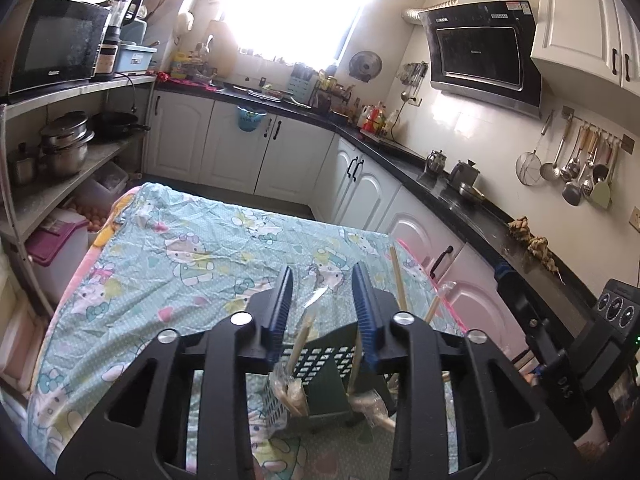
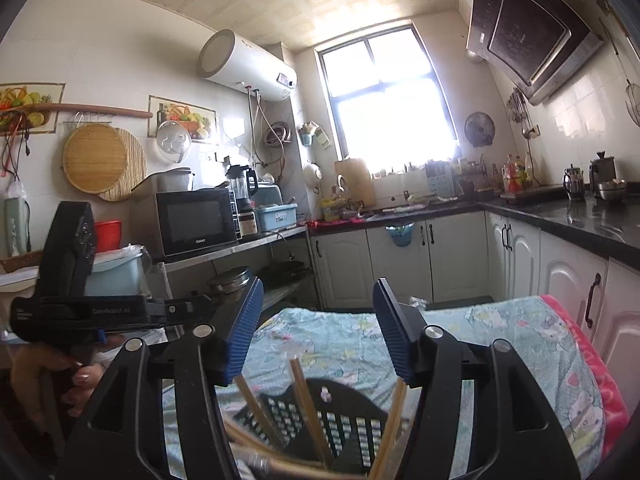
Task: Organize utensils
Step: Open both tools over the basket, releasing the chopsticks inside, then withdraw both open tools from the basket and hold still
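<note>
A dark green perforated utensil holder [image 1: 316, 372] stands on the table with the Hello Kitty cloth [image 1: 192, 256]. Several wooden utensils in clear wrappers [image 1: 298, 344] stand in it. My left gripper [image 1: 322, 280] is open and empty, just above and behind the holder. In the right wrist view the holder [image 2: 344, 420] is below my right gripper [image 2: 318, 296], which is open and empty. Wooden sticks [image 2: 308, 404] lean inside the holder. The left gripper's body [image 2: 76, 304] and the hand on it show at the left.
White cabinets under a black countertop [image 1: 460, 196] run along the right and back. A shelf with a microwave [image 1: 56, 44] and pots [image 1: 66, 144] stands at the left. A black appliance [image 1: 616, 308] stands at the right. The table's pink edge [image 2: 600, 380] is near the cabinets.
</note>
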Motion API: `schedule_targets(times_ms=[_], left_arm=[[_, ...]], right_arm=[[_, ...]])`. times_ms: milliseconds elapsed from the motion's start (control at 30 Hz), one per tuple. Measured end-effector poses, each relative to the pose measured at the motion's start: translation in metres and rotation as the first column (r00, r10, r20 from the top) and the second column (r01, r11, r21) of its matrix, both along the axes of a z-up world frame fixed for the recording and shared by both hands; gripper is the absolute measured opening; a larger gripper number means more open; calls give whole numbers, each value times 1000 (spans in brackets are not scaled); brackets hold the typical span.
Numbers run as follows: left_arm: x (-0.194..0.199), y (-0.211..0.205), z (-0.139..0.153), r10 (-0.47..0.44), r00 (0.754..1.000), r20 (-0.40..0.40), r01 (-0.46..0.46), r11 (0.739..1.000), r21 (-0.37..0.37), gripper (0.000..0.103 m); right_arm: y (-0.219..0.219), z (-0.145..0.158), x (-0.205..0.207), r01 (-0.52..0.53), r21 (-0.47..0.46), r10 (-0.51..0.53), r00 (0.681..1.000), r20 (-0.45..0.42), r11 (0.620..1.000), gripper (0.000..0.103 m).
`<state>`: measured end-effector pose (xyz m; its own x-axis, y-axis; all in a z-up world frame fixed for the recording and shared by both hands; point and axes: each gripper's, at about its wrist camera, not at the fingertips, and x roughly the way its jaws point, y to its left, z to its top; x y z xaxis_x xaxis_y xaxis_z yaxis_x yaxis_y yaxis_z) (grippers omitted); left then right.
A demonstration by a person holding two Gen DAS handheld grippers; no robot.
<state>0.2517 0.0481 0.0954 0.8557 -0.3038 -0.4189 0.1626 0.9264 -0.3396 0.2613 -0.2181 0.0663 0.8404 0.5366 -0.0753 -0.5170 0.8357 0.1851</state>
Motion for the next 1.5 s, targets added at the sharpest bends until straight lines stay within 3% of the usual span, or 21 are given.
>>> schedule_targets(times_ms=[333, 800, 1067, 1300, 1500], left_arm=[[-23, 5, 3, 7, 1000, 18, -7, 1000, -10, 60], [-65, 9, 8, -7, 999, 46, 8, 1000, -28, 92], [-89, 2, -3, -17, 999, 32, 17, 1000, -11, 92], [-103, -7, -30, -12, 1000, -20, 12, 1000, 13, 92], [-112, -13, -50, 6, 998, -61, -3, 999, 48, 92]], right_arm=[[-35, -6, -29, 50, 8, -50, 998, -43, 999, 61], [-46, -16, -57, 57, -34, -60, 993, -101, 998, 61], [-31, -22, -74, 35, -101, -49, 989, -140, 994, 61], [-13, -39, -92, 8, -188, -39, 986, -162, 982, 61], [-5, -52, -102, -6, -231, -40, 980, -195, 973, 73]])
